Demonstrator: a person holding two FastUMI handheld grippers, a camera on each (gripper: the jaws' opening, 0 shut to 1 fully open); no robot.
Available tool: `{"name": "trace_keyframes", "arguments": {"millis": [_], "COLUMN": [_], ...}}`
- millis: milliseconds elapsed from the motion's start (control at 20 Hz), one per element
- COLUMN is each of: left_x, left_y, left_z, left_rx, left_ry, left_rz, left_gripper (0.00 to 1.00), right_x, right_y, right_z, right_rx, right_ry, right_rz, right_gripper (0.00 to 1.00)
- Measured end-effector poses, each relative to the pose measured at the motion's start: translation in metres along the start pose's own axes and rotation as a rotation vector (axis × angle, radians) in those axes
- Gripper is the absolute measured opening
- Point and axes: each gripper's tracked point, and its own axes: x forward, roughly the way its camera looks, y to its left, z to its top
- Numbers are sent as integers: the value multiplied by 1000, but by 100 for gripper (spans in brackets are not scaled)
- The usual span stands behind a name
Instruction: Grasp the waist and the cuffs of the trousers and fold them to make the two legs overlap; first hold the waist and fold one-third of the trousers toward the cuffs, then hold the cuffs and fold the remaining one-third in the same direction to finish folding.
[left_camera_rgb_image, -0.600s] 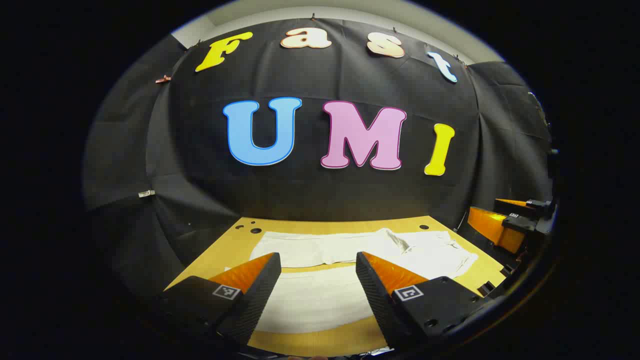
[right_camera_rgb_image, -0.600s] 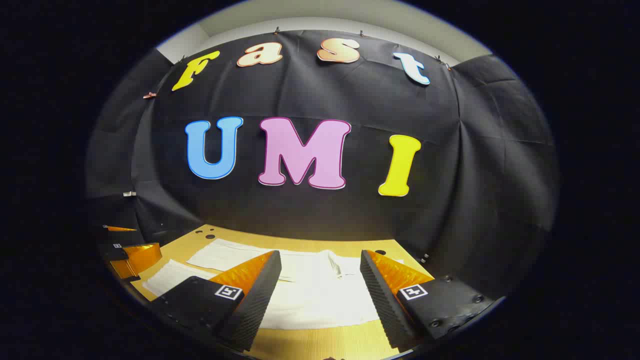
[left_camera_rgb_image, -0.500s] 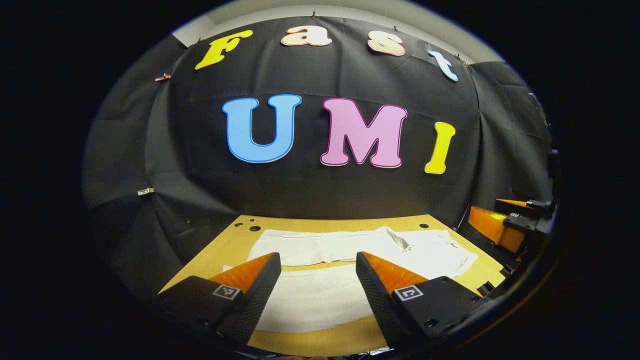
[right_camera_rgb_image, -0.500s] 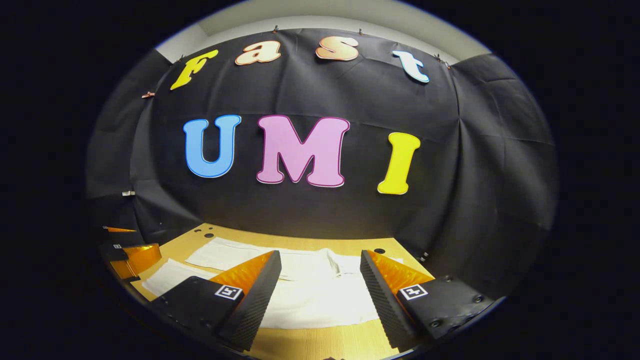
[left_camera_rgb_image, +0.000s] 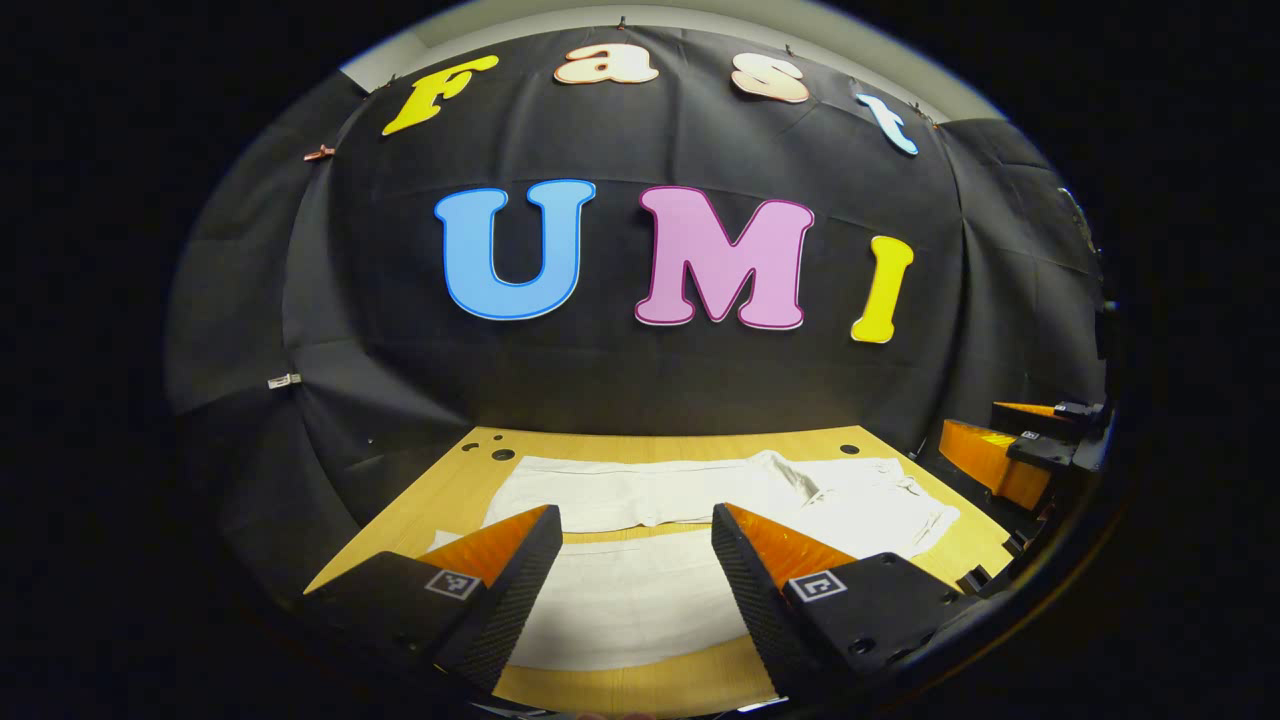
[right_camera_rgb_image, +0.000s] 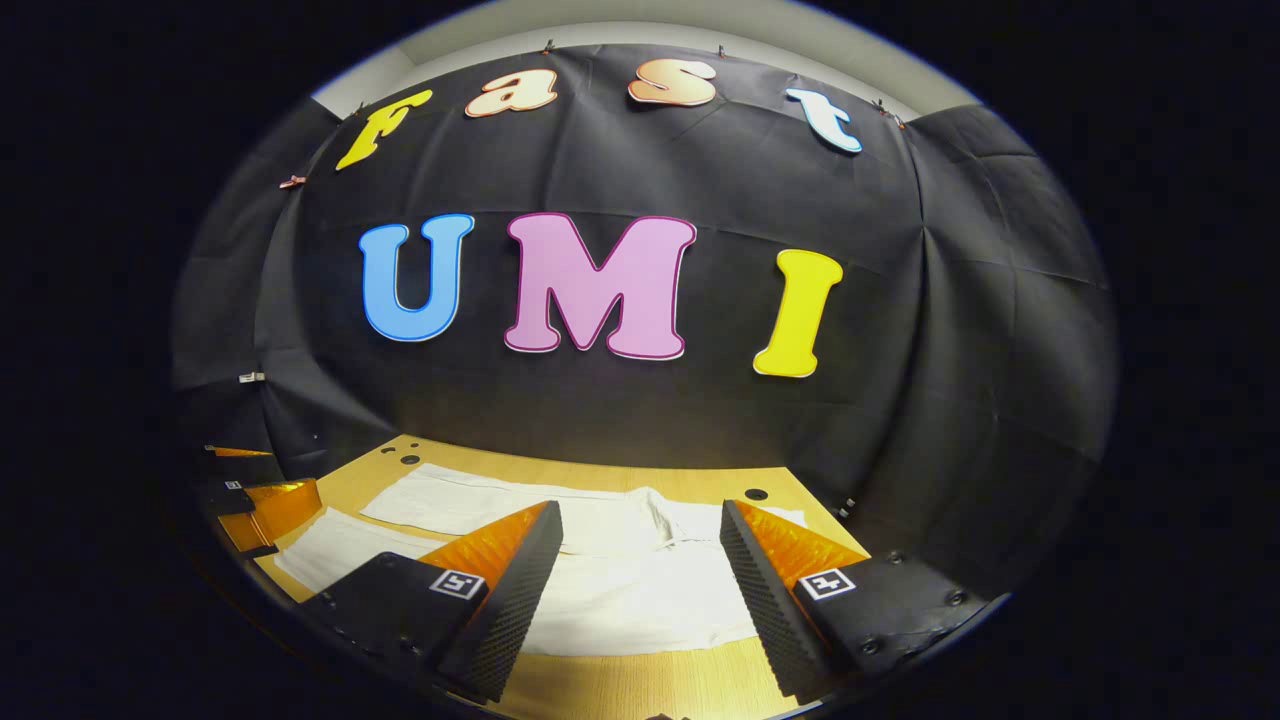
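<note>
We see the white cloth trousers lying flat and spread out on the light wooden table, their two legs side by side with a strip of bare wood between them and the waist end bunched a little toward the right in the left gripper view. Our left gripper hangs just above the nearer leg with its fingers spread wide and nothing between them. Our right gripper likewise hovers over the trousers near the waist end, fingers spread and empty, above the same table.
</note>
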Motion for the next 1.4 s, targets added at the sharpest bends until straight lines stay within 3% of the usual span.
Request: {"name": "trace_keyframes", "arguments": {"millis": [300,450,900,1050,1200,1400], "left_x": [17,26,44,53,59,66], "left_y": [11,23,30,8,-21,-42], "left_z": [5,10,-11,-24,-22,-31], "left_rx": [-14,1,-19,-2,18,38], "left_ry": [-1,-12,47,76,72,74], "left_rz": [50,91,217,194,126,99], "left_gripper": [96,95,96,96,96,96], "right_x": [22,35,66,73,78,83], "right_y": [-21,-42,-130,-157,-193,-233], "right_z": [-1,-10,-56,-97,-128,-173], "right_rx": [-77,-183,-549,-656,-774,-917], "right_ry": [-10,7,113,206,276,357], "right_rz": [-16,-9,121,200,235,293], "right_gripper": [98,98,98,98,98,98]}}
